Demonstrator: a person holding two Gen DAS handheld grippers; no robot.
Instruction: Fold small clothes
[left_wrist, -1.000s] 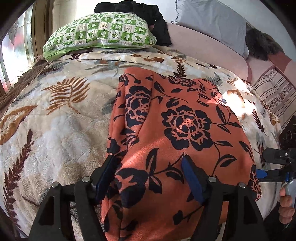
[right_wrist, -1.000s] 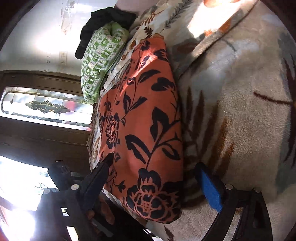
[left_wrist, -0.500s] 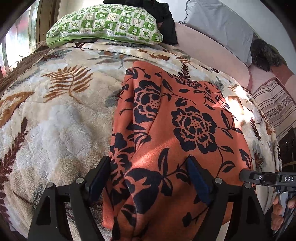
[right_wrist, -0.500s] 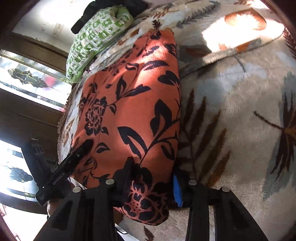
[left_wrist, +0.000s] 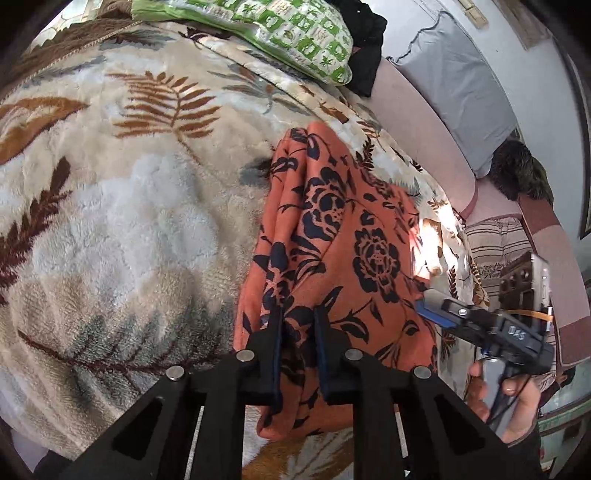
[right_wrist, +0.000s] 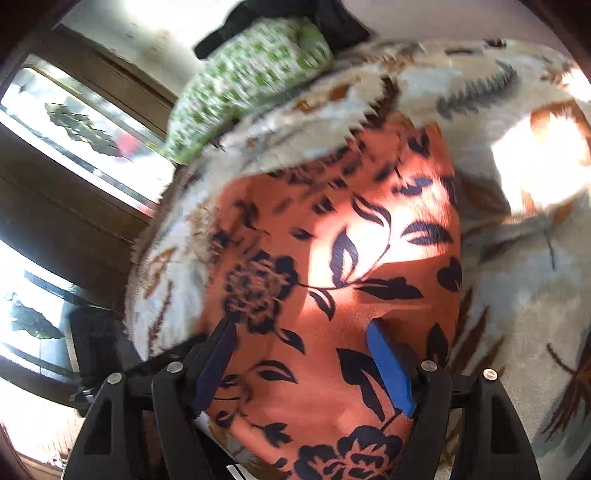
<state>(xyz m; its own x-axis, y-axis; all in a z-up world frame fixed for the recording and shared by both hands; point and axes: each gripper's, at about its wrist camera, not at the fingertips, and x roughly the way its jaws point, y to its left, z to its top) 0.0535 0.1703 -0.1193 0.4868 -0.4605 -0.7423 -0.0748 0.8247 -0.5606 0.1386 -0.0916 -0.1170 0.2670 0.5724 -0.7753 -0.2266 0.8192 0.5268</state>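
Observation:
An orange garment with black flowers (left_wrist: 354, 236) lies lengthwise on a fleece blanket (left_wrist: 129, 221). My left gripper (left_wrist: 297, 314) is at the garment's near left edge. Its jaws are closing, and a raised fold of the cloth is pinched between the pads. In the right wrist view the same garment (right_wrist: 369, 240) fills the middle. My right gripper (right_wrist: 300, 326) hovers over its near end with its jaws opening wide. The cloth lies below and between them, and no pad clamps it. One blue pad of that gripper (left_wrist: 432, 314) shows at the garment's right edge, held by a hand (left_wrist: 517, 406).
A green checked pillow (left_wrist: 295, 33) and dark clothes (left_wrist: 365, 44) sit at the bed's far end. A grey pillow (left_wrist: 454, 85) and a striped cloth (left_wrist: 495, 243) lie to the right. A window (right_wrist: 74, 122) in dark wood runs along the left side.
My left gripper has gone from wide open to shut on a fold at the garment's left edge. The right gripper pinched the near right edge, then opened again and shifted left over the cloth.

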